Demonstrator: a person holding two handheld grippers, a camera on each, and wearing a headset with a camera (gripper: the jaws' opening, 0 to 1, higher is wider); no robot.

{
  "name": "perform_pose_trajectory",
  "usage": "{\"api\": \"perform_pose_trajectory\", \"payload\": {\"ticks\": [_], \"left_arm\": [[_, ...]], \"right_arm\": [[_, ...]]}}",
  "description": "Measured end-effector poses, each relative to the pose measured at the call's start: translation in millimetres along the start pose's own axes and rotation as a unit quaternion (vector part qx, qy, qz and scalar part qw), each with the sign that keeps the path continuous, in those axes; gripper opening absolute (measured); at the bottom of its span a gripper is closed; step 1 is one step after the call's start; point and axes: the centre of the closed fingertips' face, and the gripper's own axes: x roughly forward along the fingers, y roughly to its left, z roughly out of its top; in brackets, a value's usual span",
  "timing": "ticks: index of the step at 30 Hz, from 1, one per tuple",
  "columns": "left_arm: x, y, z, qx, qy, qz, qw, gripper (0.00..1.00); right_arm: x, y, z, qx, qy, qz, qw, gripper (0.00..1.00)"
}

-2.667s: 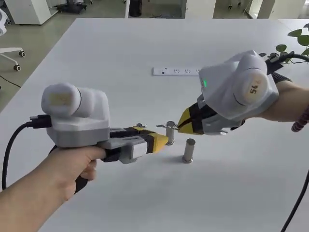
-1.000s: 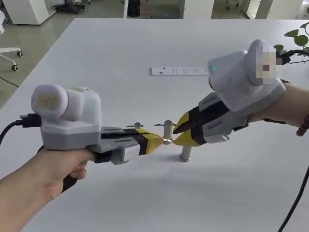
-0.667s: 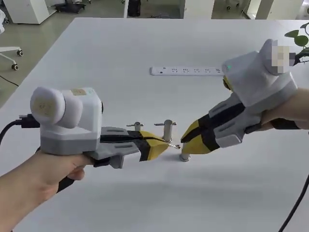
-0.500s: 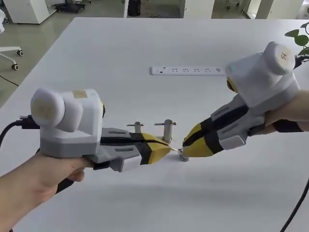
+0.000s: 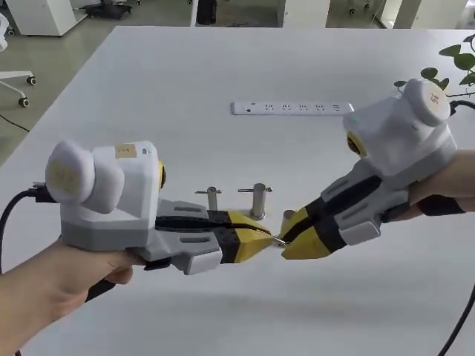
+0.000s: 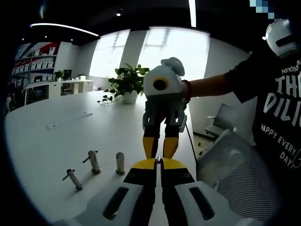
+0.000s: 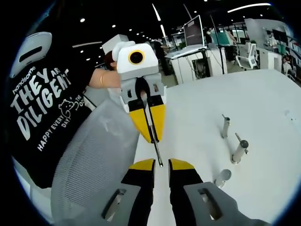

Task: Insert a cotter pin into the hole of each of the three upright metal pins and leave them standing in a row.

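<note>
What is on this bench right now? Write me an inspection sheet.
Surface: white table.
Job's things: left post and middle post upright, each with a cotter pin through; third post upright, without one; loose cotter pin between the claws.
Clutter: power strip.
Claws: left claw shut on the loose cotter pin; right claw slightly apart at its tip.
Cables: black cable behind the left claw; second cable at the right edge.
Surroundings: plant, office chair.
</note>
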Motion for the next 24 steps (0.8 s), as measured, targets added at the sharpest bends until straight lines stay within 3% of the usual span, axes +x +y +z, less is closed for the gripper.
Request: {"api": "perform_pose_trajectory", "payload": {"ticks": [6, 13, 18, 24], "left_arm": [[-0.6, -1.3, -1.2, 0.000, -0.001, -0.004, 1.0000, 0.00], [-0.1, -4.1, -2.7, -0.001, -0.001, -0.010, 0.9999, 0.00], [1.4, -5.5, -4.3, -0.002, -0.001, -0.012, 0.9999, 0.01], [5.4, -0.4, -11.8, 0.033, 0.016, 0.005, 0.9993, 0.03]], "right_arm": [[0.1, 3.9, 2.4, -0.001, -0.005, 0.012, 0.9999, 0.00], [-0.2, 6.7, 0.4, -0.009, 0.000, 0.020, 0.9998, 0.00], [-1.6, 8.4, -1.7, -0.032, 0.023, 0.014, 0.9991, 0.00], [-2.9, 4.8, -7.1, -0.046, 0.058, -0.007, 0.9973, 0.00]]}}
